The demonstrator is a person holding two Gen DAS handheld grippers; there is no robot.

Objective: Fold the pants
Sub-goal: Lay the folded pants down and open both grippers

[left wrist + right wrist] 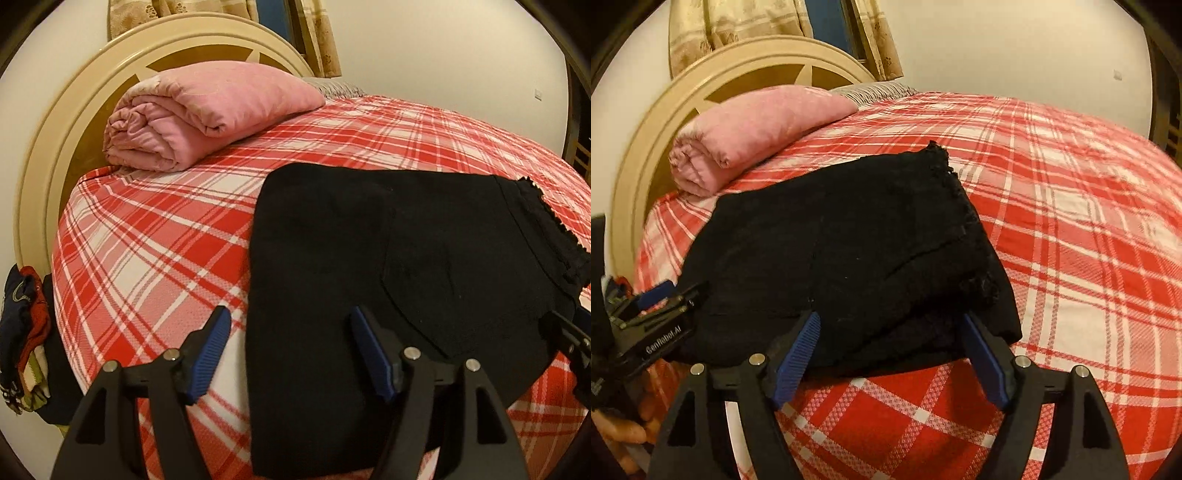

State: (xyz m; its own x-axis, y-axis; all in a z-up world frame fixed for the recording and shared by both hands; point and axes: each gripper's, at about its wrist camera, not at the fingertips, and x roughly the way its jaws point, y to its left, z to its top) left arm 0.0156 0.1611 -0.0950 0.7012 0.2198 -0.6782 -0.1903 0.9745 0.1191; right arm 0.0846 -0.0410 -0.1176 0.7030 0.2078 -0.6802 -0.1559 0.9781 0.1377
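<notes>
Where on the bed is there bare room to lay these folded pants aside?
Free: plaid sheet right of the black pants, out to the wall; also the strip between pants and pink quilt. Crowded: headboard end under the quilt, and the near edge by both tongs.

The bed (155, 236) carries everything here, spread with a red, white and pink plaid sheet (1071, 229) that reaches right to its near edge. A cream, rounded headboard (48, 155) rises at its far left end. Against that headboard lies a folded pink quilt (207, 110), thick and rolled at its left end. Near the front edge lie the black pants (842, 251), folded into a flat stack, with a lacy trim (960, 206) running along their right side.
</notes>
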